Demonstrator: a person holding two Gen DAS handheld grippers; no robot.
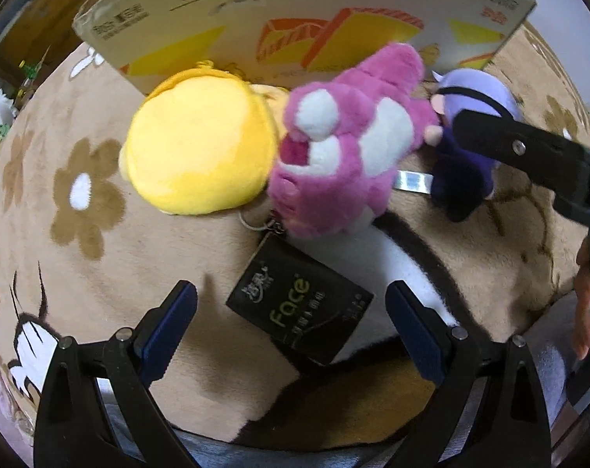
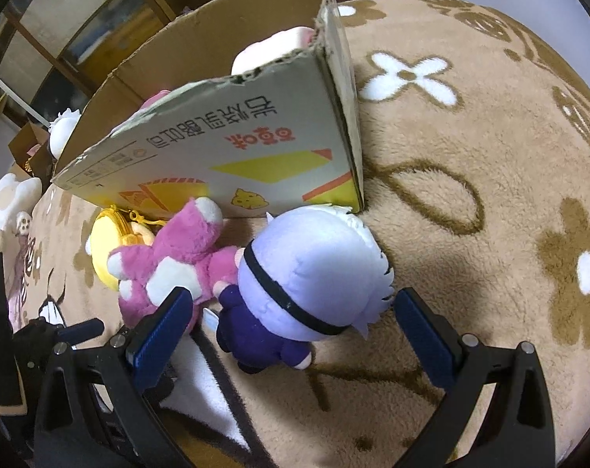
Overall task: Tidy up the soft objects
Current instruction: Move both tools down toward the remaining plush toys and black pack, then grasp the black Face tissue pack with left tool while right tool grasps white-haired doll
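Left gripper (image 1: 291, 335): jaws spread wide, grasping nothing, hovering over the blanket (image 1: 100, 257).

Right gripper (image 2: 295, 335): jaws released and open, set either side of the purple doll's head without clear contact.

Purple doll (image 2: 310, 284): pale lilac head with a black band, dark purple body; lies on the blanket between the right jaws, its head near the box corner.

Pink plush bear (image 1: 342, 144): magenta with white patches; lies ahead of the left jaws, and beyond the left-hand jaw of the right gripper, touching the purple doll.

Yellow plush (image 1: 199, 148): round, pressed against the bear on the far-left side of the left jaws.

Black tag (image 1: 299, 304): printed "Face", lies on the blanket between the left jaws, joined by a ring (image 1: 256, 220) at the bear's lower edge.

Cardboard box (image 2: 232, 132): open top, stands beyond all three toys; a pale soft item (image 2: 271, 54) shows inside.

Blanket: tan, with flower pattern, carries everything.
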